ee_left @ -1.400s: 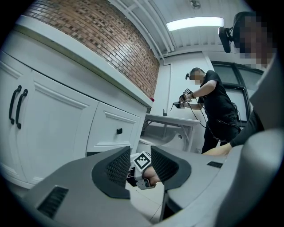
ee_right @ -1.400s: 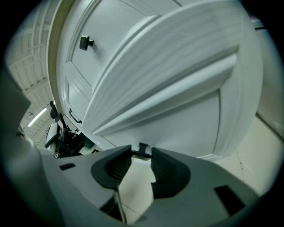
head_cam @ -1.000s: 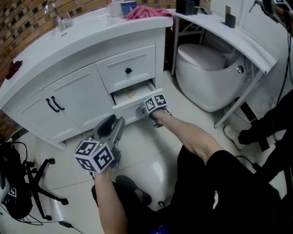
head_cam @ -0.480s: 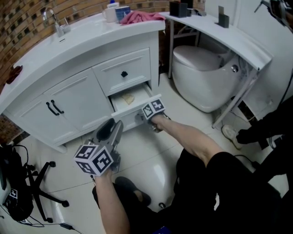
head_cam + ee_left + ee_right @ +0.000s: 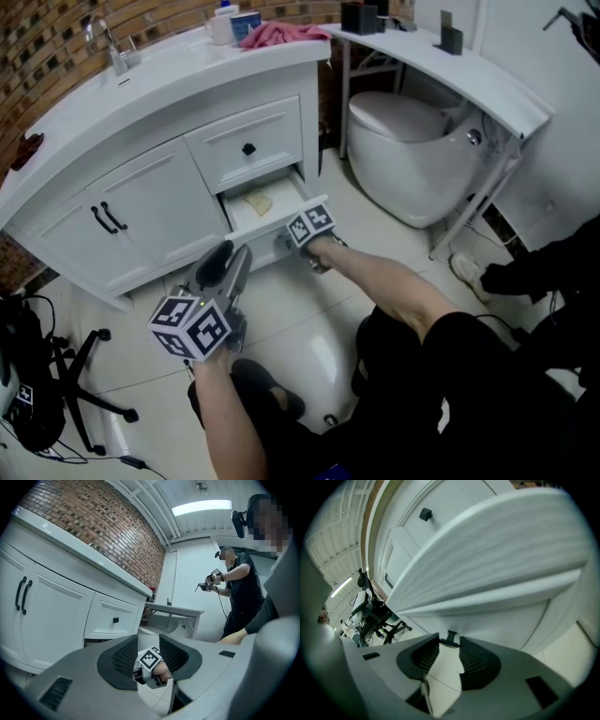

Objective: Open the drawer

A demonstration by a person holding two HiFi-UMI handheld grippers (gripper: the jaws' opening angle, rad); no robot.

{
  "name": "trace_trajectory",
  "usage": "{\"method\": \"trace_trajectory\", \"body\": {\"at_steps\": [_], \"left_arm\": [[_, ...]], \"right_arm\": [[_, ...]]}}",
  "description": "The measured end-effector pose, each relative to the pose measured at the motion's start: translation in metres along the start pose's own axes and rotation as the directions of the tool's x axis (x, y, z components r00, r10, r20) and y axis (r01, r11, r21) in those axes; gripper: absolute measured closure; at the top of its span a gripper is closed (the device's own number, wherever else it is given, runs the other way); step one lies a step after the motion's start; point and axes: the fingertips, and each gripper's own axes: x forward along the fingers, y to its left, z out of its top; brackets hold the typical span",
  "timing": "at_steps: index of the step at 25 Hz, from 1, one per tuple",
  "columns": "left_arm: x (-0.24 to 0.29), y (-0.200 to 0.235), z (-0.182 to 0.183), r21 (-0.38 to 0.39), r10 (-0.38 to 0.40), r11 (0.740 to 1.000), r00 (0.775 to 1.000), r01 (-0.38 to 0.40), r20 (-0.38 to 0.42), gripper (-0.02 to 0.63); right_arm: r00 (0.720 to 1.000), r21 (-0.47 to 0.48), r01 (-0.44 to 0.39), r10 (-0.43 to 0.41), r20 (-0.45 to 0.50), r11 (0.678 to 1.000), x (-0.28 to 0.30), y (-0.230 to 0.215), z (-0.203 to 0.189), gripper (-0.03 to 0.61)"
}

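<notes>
Right gripper [image 5: 289, 241] clamping small black knob [image 5: 451, 637], white vanity cabinet's [image 5: 141, 202] lower drawer [image 5: 265, 232] partly open, left gripper [image 5: 228, 262] jaws apart, empty

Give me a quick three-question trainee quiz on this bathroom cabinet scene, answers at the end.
1. True or false: the upper drawer is shut while the lower drawer is partly open.
2. Which gripper has its fingers on the lower drawer's knob? A left, B right.
3. What lies inside the lower drawer?
Key: 1 true. 2 B, the right gripper. 3 A small yellowish item, too small to identify.
</notes>
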Motion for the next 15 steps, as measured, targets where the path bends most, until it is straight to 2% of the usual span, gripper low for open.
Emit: {"method": "trace_trajectory", "body": {"at_steps": [15], "left_arm": [[-0.022, -0.024, -0.001, 0.009, 0.016, 1.0, 1.0, -0.016, 0.014, 0.466]], "right_arm": [[0.999, -0.031, -0.009, 0.008, -0.038, 0.999, -0.016, 0.011, -0.028, 0.426]]}}
